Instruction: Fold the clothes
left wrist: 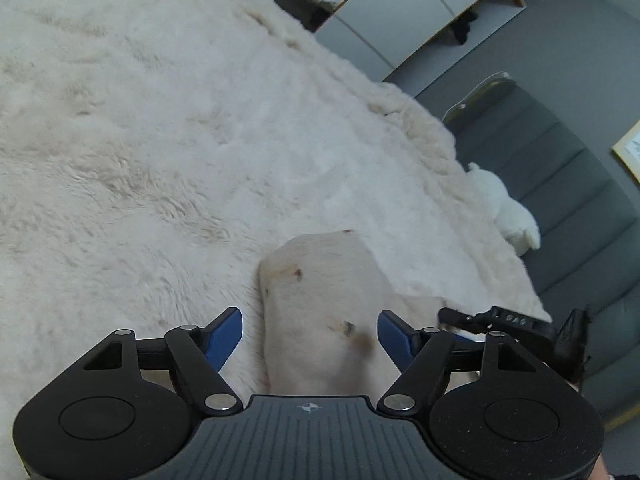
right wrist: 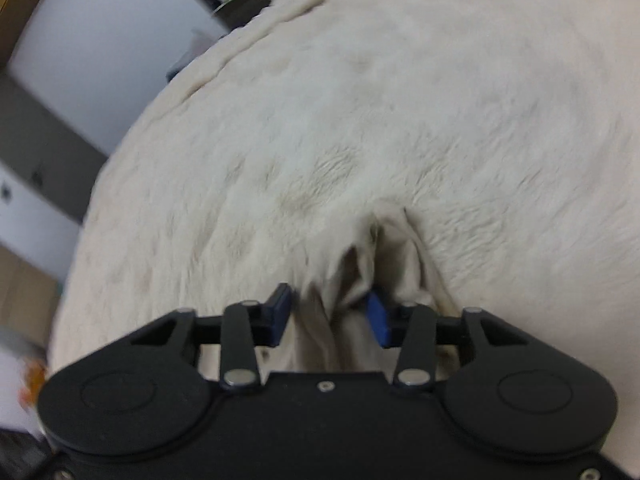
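On the bed's fluffy cream blanket [left wrist: 160, 140], well in from its edges, lies one beige garment [left wrist: 320, 300], and I judge it light, limp and unlikely to slip (it bunches readily). My left claw [left wrist: 310, 332] is spread wide, straddling a folded end without pinching it. My right claw [right wrist: 330, 316] has gathered folds between its fingers, though whether they actually pinch I cannot tell. Hems and corners look the best holds.
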`<state>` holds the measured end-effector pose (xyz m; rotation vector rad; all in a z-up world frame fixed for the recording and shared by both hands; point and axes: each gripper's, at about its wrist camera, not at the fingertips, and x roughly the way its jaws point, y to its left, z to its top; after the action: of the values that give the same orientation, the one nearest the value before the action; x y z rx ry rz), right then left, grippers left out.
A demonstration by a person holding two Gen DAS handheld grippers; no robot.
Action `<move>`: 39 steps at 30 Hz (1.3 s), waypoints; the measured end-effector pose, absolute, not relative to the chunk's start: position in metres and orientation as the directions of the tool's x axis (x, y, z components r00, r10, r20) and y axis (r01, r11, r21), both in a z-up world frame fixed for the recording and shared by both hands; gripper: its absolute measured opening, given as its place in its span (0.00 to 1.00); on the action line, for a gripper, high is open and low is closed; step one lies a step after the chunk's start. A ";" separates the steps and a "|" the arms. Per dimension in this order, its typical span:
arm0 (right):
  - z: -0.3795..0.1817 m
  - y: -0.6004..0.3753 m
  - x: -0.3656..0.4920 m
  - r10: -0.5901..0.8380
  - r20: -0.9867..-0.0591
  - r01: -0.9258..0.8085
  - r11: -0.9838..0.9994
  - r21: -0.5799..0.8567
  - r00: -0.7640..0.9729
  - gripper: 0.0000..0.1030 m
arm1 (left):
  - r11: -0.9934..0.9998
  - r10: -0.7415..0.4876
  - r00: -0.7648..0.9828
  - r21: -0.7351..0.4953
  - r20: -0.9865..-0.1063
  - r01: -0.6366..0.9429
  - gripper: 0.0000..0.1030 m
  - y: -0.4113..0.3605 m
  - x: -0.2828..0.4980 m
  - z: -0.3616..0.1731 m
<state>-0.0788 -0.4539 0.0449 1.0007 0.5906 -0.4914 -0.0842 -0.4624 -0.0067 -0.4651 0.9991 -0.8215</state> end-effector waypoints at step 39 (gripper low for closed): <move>0.051 -0.317 -0.287 -0.003 -0.738 0.588 0.608 0.534 0.675 0.04 | 0.694 -0.678 0.232 -0.504 -0.698 0.514 0.35 -0.443 -0.169 0.004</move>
<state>-0.2870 -0.3166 0.0506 0.8617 0.7685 -0.3833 -0.1693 -0.4426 0.0035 -0.1818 1.0545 -0.8247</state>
